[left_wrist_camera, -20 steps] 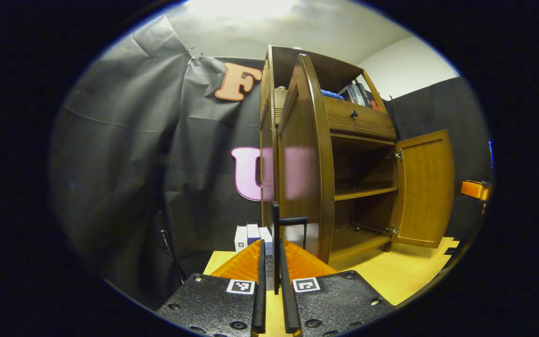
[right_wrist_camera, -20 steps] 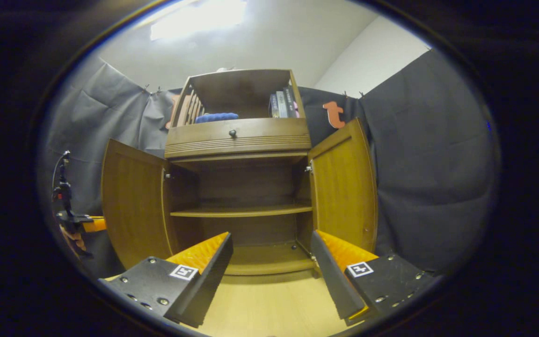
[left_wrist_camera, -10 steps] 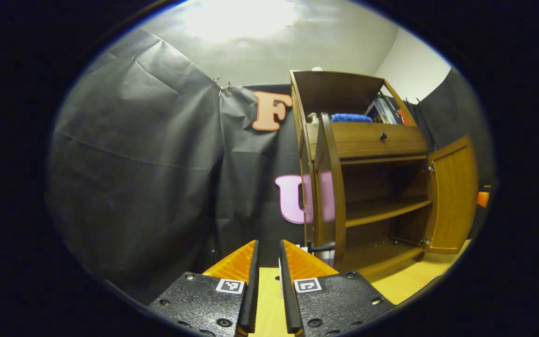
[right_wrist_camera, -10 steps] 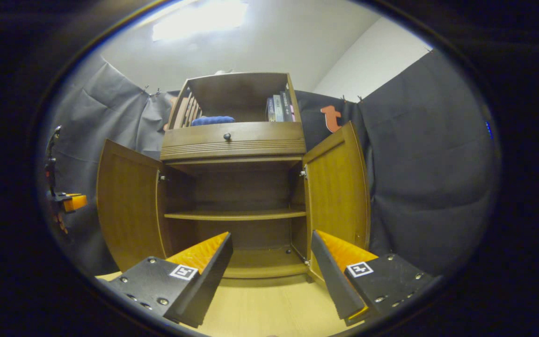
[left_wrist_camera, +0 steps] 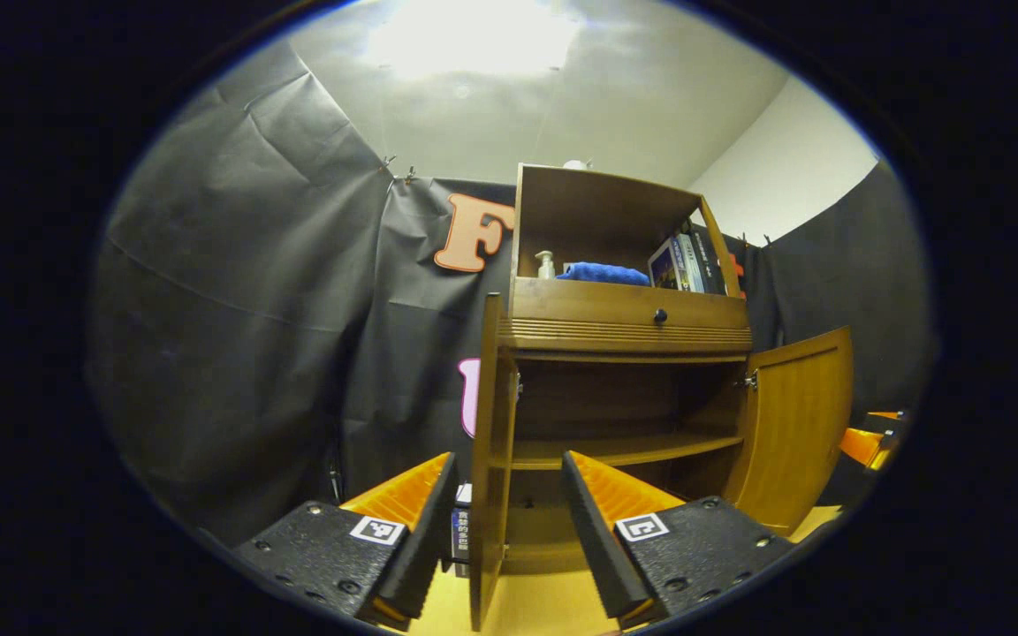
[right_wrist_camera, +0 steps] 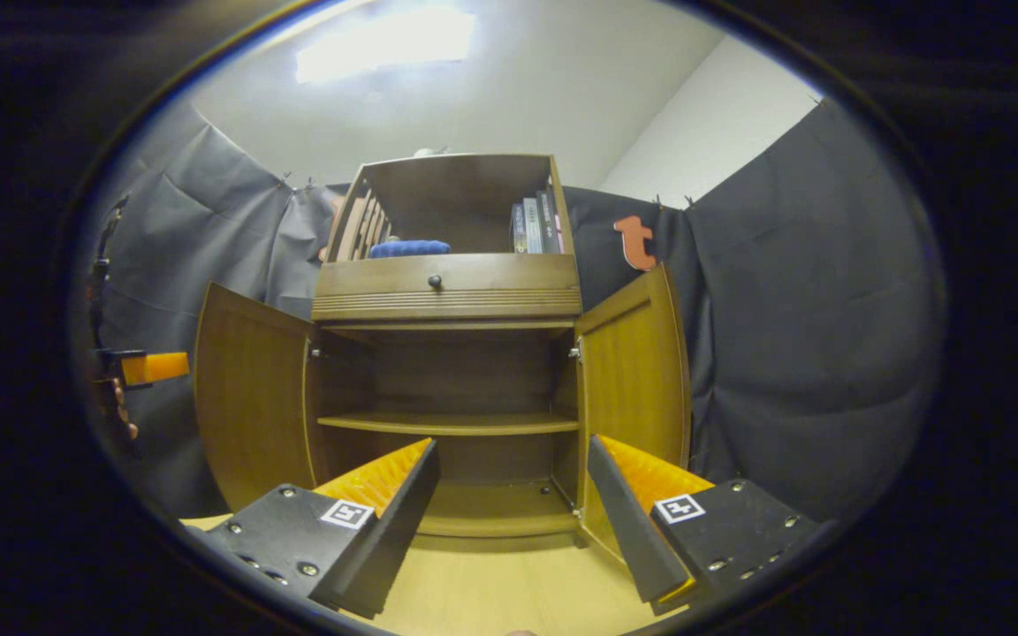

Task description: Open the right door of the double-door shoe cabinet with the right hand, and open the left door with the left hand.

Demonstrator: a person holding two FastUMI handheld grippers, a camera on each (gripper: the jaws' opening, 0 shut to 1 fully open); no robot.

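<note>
Item: brown wooden double-door shoe cabinet (right_wrist_camera: 447, 300), dead ahead of your right gripper (right_wrist_camera: 513, 503).
Right door (right_wrist_camera: 637, 380): swung wide, just beyond your right gripper's right finger.
Left door (right_wrist_camera: 253, 397): swung wide, beyond its left finger; seen edge-on between your left gripper's (left_wrist_camera: 500, 521) fingers.
Your right gripper: fingers spread, holding nothing.
Your left gripper: fingers spread, touching nothing.
Inner wooden shelf (right_wrist_camera: 447, 424): bare.
Status: both doors appear open; nothing seems left but to draw back.
</note>
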